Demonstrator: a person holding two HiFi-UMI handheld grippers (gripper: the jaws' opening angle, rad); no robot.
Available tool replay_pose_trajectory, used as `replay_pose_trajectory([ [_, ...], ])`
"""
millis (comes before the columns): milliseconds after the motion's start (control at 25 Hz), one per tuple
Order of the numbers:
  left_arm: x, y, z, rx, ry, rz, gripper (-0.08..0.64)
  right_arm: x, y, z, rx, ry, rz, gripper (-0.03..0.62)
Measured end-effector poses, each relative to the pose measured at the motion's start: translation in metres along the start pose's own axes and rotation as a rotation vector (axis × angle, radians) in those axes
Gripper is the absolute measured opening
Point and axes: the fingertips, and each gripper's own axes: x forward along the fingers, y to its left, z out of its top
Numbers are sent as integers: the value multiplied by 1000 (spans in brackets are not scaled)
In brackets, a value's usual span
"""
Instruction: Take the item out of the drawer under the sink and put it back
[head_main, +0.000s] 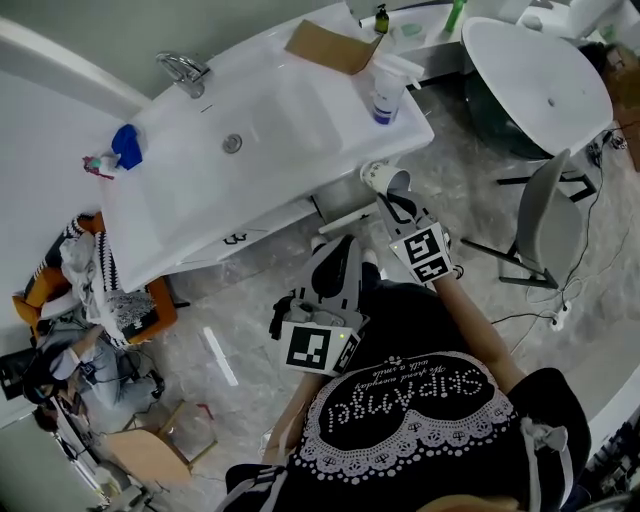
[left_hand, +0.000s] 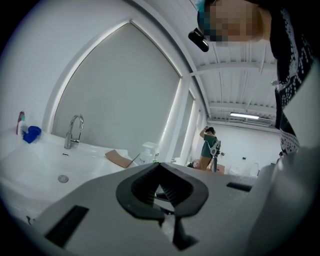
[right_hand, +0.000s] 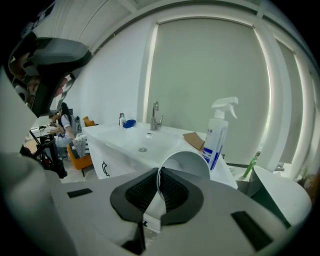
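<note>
Pinching the rim of a white cup (right_hand: 186, 161) in the right claw (right_hand: 159, 192), spray bottle (right_hand: 218, 132) just beyond it; holding the left claw (left_hand: 162, 192) closed and empty, sink (left_hand: 45, 160) ahead

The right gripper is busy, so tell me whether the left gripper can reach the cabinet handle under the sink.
Probably yes. The left gripper is empty, jaws together, and only floor lies between it and the handle; the right gripper, holding the cup, sits off to the side.

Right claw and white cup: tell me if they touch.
Touching. The right gripper view shows the right claw pinching the white cup by its rim.
</note>
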Motion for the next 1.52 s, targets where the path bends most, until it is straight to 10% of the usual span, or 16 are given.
replay_pose_trajectory([
  [800,16,5,18,-4,-37,0,5,-59,-7,95,14,-239,-49,25],
  [1520,14,1,16,7,-27,-1,5,-118,-7,103,72,-277,-73,26],
])
